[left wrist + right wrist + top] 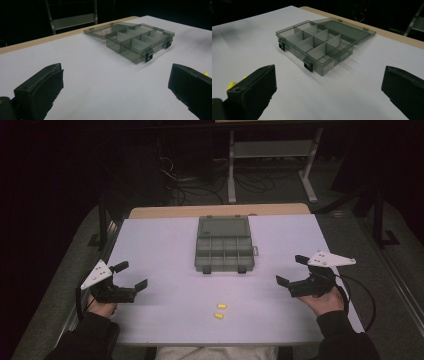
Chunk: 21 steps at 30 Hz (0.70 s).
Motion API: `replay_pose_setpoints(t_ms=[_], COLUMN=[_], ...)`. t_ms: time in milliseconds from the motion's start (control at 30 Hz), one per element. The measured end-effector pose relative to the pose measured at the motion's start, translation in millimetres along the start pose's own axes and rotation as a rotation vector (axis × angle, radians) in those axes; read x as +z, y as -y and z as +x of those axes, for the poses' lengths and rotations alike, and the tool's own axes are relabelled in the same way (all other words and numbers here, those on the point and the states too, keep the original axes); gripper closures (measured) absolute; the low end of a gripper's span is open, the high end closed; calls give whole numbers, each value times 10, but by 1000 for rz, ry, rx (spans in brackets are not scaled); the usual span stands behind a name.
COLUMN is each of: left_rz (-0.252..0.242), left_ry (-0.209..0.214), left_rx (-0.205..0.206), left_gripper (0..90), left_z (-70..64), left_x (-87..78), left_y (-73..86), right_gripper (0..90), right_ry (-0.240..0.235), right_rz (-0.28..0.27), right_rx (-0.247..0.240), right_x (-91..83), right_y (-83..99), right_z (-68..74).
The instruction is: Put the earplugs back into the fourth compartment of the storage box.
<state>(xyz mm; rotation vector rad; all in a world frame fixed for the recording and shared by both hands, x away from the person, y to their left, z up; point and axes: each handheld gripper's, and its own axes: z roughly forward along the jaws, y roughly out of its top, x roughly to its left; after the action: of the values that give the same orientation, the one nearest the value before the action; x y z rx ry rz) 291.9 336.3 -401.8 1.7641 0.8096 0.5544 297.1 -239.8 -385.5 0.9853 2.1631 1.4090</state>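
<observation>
Nothing begun yet, by the look of it: left gripper (133, 275) and right gripper (290, 270) hovering low at either edge of the table (165, 240), jaws spread wide, holding nothing. Two yellow pieces (220, 311) lying loose near the front edge, between the grippers, untouched. Compartment box (223, 251) farther back at centre, lid flipped open, every cell apparently empty. Picking up and dropping in probably both still ahead.
</observation>
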Motion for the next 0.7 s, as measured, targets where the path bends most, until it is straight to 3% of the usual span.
replay_pose_setpoints(t_ms=[700], left_rz=[5], left_ry=[-6], left_rx=[4], left_gripper=[0], left_z=[2], left_x=[-3], left_y=[4], right_gripper=[0], right_ry=[-98], right_rz=[106], right_rx=[-110], right_x=[209], right_y=[-407], right_z=[313])
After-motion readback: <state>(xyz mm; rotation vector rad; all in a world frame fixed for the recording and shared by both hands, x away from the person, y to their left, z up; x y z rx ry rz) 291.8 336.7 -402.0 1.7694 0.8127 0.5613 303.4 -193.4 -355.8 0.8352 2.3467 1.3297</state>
